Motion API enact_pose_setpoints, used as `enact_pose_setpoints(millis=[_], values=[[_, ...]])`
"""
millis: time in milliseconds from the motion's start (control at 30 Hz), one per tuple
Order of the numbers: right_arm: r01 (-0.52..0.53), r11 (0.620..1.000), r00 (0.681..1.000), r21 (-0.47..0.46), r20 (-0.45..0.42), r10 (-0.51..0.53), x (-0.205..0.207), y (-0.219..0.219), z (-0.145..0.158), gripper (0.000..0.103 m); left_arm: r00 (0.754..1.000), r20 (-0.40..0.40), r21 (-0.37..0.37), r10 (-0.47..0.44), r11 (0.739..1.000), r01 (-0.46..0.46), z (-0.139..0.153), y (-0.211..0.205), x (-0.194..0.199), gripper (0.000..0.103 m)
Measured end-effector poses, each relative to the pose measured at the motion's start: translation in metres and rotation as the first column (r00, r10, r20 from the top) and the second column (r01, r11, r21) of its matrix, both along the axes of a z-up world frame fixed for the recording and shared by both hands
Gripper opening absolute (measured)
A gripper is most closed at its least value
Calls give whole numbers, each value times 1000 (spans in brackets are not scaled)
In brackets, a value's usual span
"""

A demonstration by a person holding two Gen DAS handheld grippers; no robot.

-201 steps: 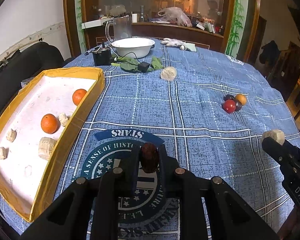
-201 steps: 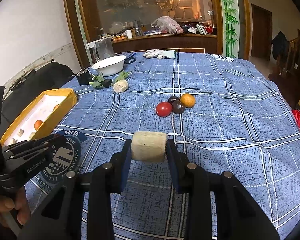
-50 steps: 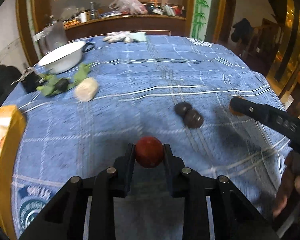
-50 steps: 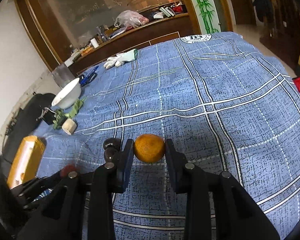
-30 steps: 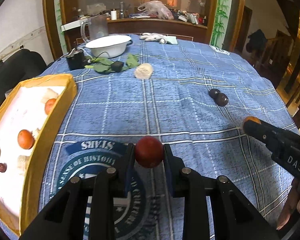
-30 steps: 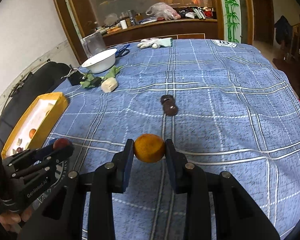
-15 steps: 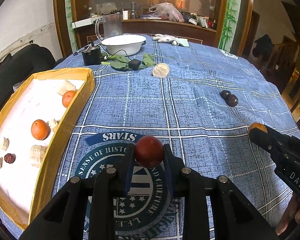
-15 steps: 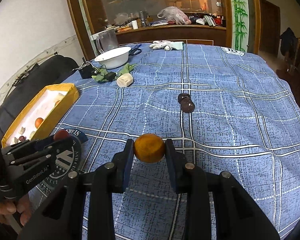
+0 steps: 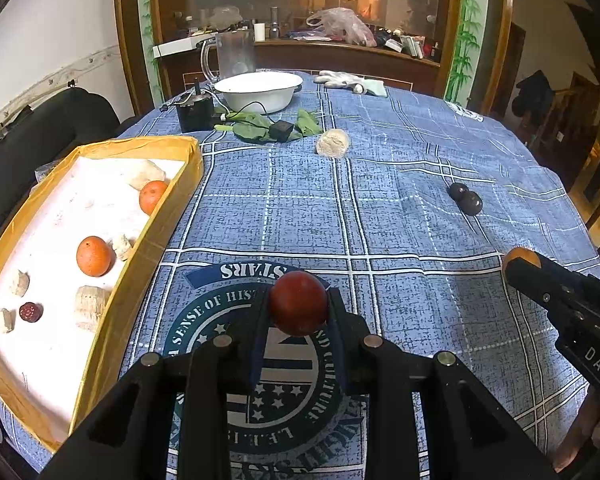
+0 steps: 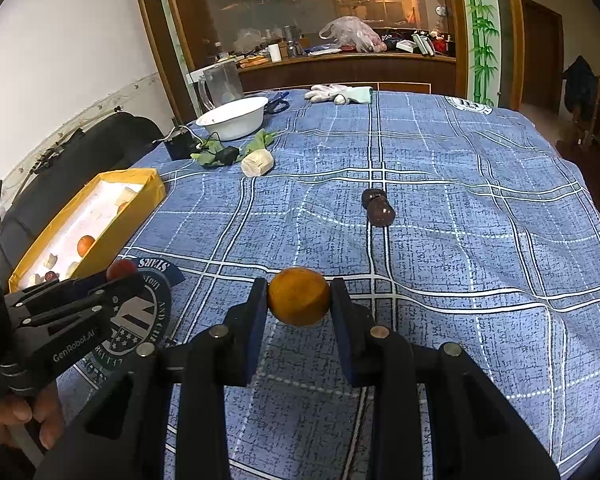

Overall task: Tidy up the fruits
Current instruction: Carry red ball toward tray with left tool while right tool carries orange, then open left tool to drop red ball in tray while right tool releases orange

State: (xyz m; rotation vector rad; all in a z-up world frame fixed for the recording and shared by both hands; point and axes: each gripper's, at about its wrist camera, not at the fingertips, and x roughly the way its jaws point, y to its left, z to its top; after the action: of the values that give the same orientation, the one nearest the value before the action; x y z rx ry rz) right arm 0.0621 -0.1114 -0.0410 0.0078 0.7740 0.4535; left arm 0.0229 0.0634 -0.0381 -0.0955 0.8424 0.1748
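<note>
Both grippers have shifted toward the yellow tray (image 9: 156, 236) at 9 o'clock. Left gripper (image 9: 299, 310) clamps the red fruit (image 9: 299, 303); right gripper (image 10: 299, 300) clamps the orange fruit (image 10: 299, 296), both above the tablecloth (image 9: 380, 200).

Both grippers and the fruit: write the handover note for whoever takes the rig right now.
Left gripper: shut on the red fruit, held above the tablecloth beside the yellow tray.
Right gripper: shut on the orange fruit, over the table's near middle.
Done: two oranges, a small dark red fruit and several pale chunks lie in the tray.
Left: place both held fruits, presumably in the tray, then fetch the two dark plums, which touch each other on the cloth. A pale chunk sits near the leaves.
</note>
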Motion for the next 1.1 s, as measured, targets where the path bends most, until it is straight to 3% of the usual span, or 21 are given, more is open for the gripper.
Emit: enact_pose_setpoints(millis=[667,900,1100], values=[[-73,997,997,1,32,73,-4,33,19,33,997,39,-10,65,998,-65,19,34,-14,27],[-141,990,989,13,48,141,-4,66,29,33,987,52,-3,149,989,-149,25,69,-29,27],[-236,971,971,33,53,234,0,119,37,33,960,52,14,277,961,-278,28,120,-47,27]])
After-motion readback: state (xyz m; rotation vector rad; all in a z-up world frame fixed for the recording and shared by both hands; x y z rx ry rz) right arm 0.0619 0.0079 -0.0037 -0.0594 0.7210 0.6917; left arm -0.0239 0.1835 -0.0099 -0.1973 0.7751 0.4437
